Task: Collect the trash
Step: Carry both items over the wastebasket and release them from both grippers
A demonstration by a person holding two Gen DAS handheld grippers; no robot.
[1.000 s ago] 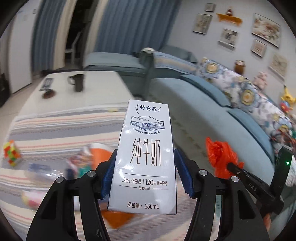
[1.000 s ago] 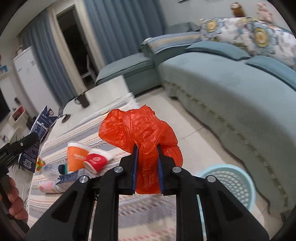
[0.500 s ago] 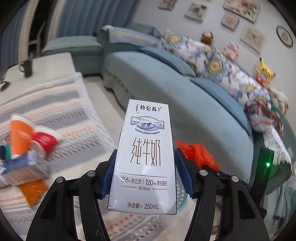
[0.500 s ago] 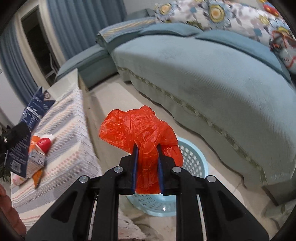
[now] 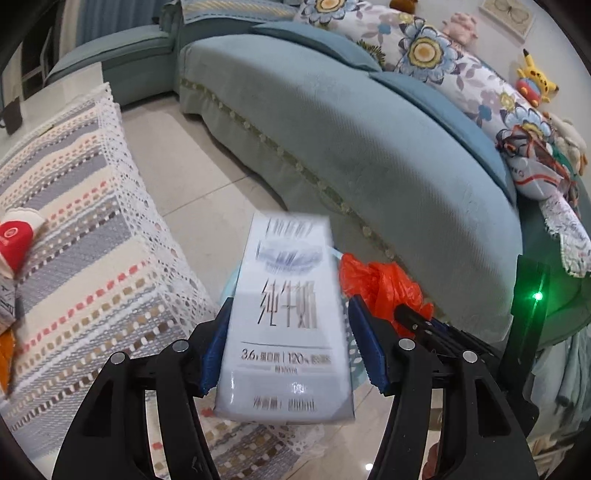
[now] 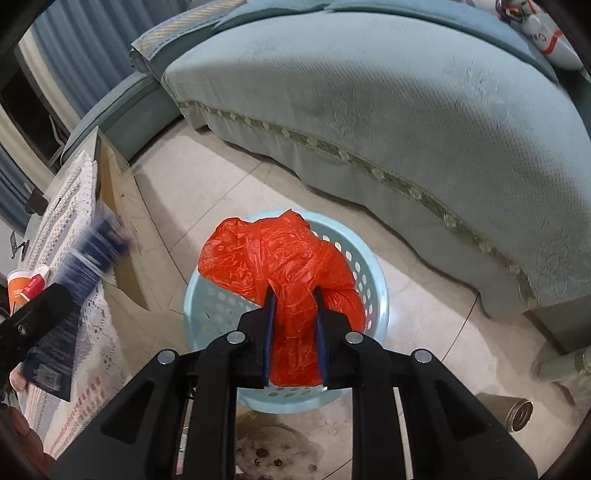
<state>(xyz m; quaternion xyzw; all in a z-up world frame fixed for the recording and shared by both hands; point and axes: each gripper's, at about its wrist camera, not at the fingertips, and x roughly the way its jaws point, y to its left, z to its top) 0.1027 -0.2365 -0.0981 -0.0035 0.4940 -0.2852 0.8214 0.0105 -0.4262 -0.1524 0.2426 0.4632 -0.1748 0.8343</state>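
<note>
Orange bag clenched in right gripper, now over blue basket, previously over surface. Carton blurred at 12 o'clock between left fingers; grip uncertain, probably dropping.

We are looking at a living room with a pale tiled floor running through the middle. A long teal sofa is filling the view from twelve to three o'clock, with flowered cushions and plush toys lining its back. A striped, lace-edged tablecloth is draping over a low table at nine o'clock. Blue curtains are hanging at eleven o'clock in the right wrist view. A framed picture is hanging on the wall at one o'clock.
</note>
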